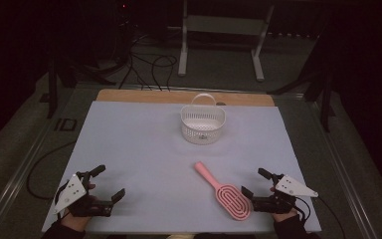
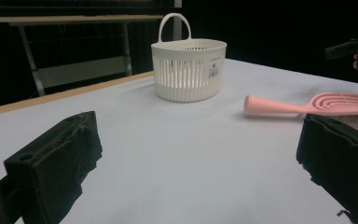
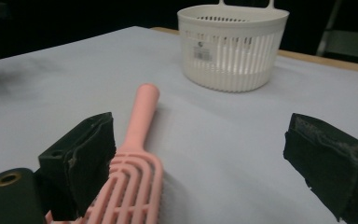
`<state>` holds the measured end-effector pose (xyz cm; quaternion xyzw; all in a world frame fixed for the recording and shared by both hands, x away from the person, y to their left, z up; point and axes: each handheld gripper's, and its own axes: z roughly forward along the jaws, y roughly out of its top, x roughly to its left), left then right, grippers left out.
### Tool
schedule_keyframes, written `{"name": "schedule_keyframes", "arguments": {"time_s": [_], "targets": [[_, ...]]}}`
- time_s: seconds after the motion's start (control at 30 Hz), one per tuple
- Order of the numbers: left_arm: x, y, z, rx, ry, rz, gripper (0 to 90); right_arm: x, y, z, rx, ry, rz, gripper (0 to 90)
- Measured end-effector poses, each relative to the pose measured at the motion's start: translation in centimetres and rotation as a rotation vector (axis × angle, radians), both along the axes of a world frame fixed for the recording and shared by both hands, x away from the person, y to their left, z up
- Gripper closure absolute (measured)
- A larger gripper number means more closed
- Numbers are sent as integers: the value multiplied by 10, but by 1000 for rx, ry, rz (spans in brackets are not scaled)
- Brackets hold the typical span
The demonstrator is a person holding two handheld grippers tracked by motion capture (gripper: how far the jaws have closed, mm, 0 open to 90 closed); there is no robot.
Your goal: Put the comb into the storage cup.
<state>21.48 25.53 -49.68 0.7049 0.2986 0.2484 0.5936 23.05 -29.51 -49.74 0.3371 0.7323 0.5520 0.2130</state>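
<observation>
**Right jaws lined up on the pink brush, nothing grabbed yet**

Closest to us in the right gripper view is the pink vented hairbrush (image 3: pixel 133 184), its paddle head sitting right against the inner face of one black jaw while the other jaw stands well off across bare table. So our right gripper (image 1: pixel 254 187) is spread wide and holds nothing; it's just beside the brush head at the near right of the white table (image 1: pixel 129 144). Our left gripper (image 1: pixel 110 183) rests at the near left, jaws also wide apart and empty, well away from everything.

We reckon this is the approach step: brush goes into the white slotted basket (image 1: pixel 203 124), which stands upright toward the far side, handle up, and looks empty from above. The brush lies flat, handle pointing toward the basket.

Next move, as we see it: shift the right jaws to straddle the brush, probably at the neck or handle, then close.

Count: one hairbrush, one basket, two grippers.
</observation>
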Motion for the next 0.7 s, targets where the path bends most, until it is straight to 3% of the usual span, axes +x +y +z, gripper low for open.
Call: {"name": "schedule_keyframes", "arguments": {"time_s": [0.17, 0.7], "targets": [[0, -1, -1, 3, 7, 0, 0, -2, 4, 1, -25, 3, 14, 86], [0, -4, -2, 17, 47, -24, 0, -1, 5, 3, -21, 54, 55, 86]]}}
